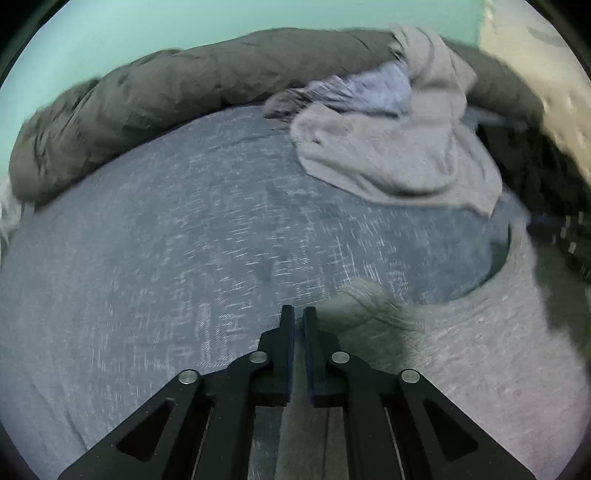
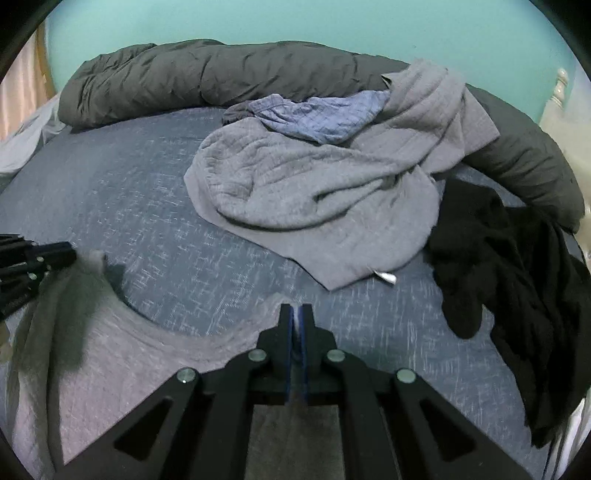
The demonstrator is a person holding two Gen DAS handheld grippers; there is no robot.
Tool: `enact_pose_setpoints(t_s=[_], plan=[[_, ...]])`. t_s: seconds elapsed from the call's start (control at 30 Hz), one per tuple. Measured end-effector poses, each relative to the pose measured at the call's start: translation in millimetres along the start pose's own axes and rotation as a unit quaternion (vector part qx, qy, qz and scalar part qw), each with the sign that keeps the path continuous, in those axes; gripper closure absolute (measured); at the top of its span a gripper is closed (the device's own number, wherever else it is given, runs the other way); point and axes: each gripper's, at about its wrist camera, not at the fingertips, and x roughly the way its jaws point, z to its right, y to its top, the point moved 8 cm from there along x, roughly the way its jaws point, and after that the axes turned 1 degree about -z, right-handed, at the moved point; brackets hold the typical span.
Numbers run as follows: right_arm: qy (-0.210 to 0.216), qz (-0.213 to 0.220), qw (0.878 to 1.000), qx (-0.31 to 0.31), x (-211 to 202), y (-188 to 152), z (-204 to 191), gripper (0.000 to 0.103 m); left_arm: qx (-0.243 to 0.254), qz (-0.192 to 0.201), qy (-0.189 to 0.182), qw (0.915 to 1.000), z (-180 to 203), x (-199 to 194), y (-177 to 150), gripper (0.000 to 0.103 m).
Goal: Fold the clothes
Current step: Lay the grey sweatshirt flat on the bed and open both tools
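Fabric of a light grey knitted shirt with a round neckline [image 2: 122, 354] was pinched between the pads of the right gripper [image 2: 296, 314], whose black jaws were pressed together on the collar edge at one side of the neck opening. The shirt spread below and to the left of that gripper, lying on a blue-grey mottled bed sheet [image 2: 155, 192].

The left gripper [image 1: 299, 314] had its jaws drawn nearly together with a narrow slit between them; in the left wrist view nothing could be seen held there, and the shirt's bunched shoulder [image 1: 365, 295] lay just to its right. In the right wrist view the left gripper [image 2: 55, 251] stood at the far left, touching a raised tip of the shirt, though whether it gripped that tip could not be told.

Ahead of the right gripper sat a crumpled pale grey quilted garment [image 2: 314, 192], with a blue checked cloth [image 2: 325, 114] tucked behind it. To the right of it lay a heap of black clothing [image 2: 509, 258]. Beyond everything ran a long dark grey rolled duvet [image 2: 221, 74], against a turquoise wall [image 2: 295, 22].
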Motion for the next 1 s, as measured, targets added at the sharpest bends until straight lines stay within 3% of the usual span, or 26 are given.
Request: enact_pose_setpoints(t_s=[0.1, 0.17, 0.23, 0.27, 0.4, 0.57, 0.8, 1.0], plan=[[0.021, 0.012, 0.999, 0.028, -25.0, -10.9, 5.4, 0.09, -0.03, 0.011, -0.036, 0.9988, -7.8, -33.8, -10.6, 0.089], [0.034, 0.02, 0.998, 0.047, -41.7, -18.1, 9.1, 0.084, -0.028, 0.01, -0.045, 0.9985, -7.0, -55.4, -31.4, 0.079], [0.048, 0.027, 0.996, 0.066, -58.5, -25.2, 12.8, 0.056, -0.024, 0.008, -0.053, 0.9983, -6.1, -76.5, -53.7, 0.079], [0.055, 0.031, 0.995, 0.076, -66.9, -28.7, 14.7, 0.052, -0.023, 0.007, -0.057, 0.9981, -5.7, -87.1, -64.8, 0.078], [0.082, 0.047, 0.989, 0.113, -100.9, -42.6, 22.4, 0.049, -0.019, -0.002, -0.068, 0.9975, -4.3, -124.5, -116.0, 0.075], [0.097, 0.042, 0.984, 0.144, -161.3, -110.0, 19.3, 0.044, -0.026, -0.037, -0.076, 0.9961, -4.7, -141.5, -177.4, 0.06], [0.146, 0.072, 0.968, 0.191, -231.7, -180.8, 2.2, 0.04, -0.036, -0.077, -0.072, 0.9938, 2.1, -149.6, -256.6, 0.059], [0.161, 0.076, 0.958, 0.224, -256.0, -232.3, -12.2, 0.039, -0.056, -0.097, -0.086, 0.99, 13.9, -149.8, -292.1, 0.059]])
